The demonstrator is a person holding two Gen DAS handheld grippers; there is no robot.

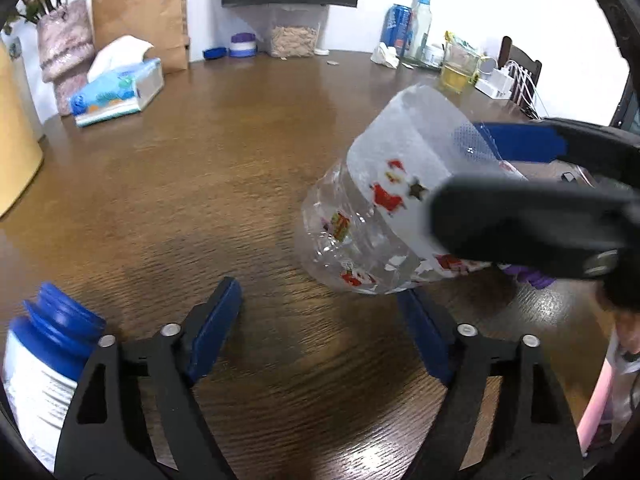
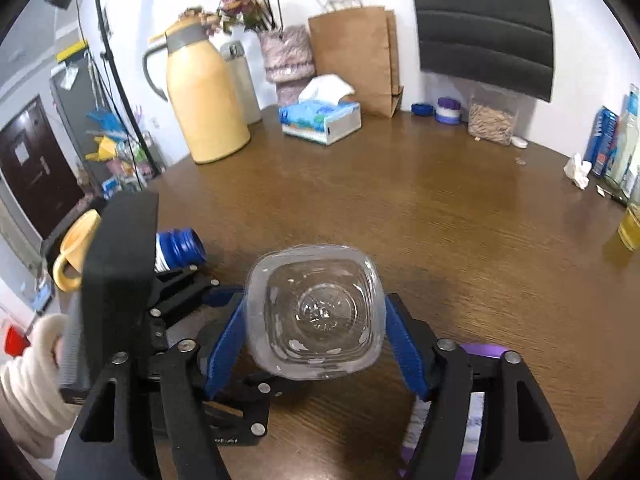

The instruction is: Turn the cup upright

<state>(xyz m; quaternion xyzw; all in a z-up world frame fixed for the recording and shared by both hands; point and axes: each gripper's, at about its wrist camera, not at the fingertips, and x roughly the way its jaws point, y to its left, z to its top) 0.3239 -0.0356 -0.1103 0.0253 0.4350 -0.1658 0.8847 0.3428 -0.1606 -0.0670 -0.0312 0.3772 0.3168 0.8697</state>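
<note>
One claw [image 2: 316, 344] grips the tilted cup [image 2: 316, 312] above the table [image 2: 460, 216].

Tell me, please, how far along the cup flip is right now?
Done: the right gripper has grasped the clear cup and lifted it off the table. In hand: the cup is tilted mid-turn, its base facing the right wrist camera. Left: finish rotating, set it upright, release. The left gripper hangs open nearby.

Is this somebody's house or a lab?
Most likely a home dining area: a wooden table carries a tissue box, a yellow thermos jug and a vase of dried flowers.
</note>
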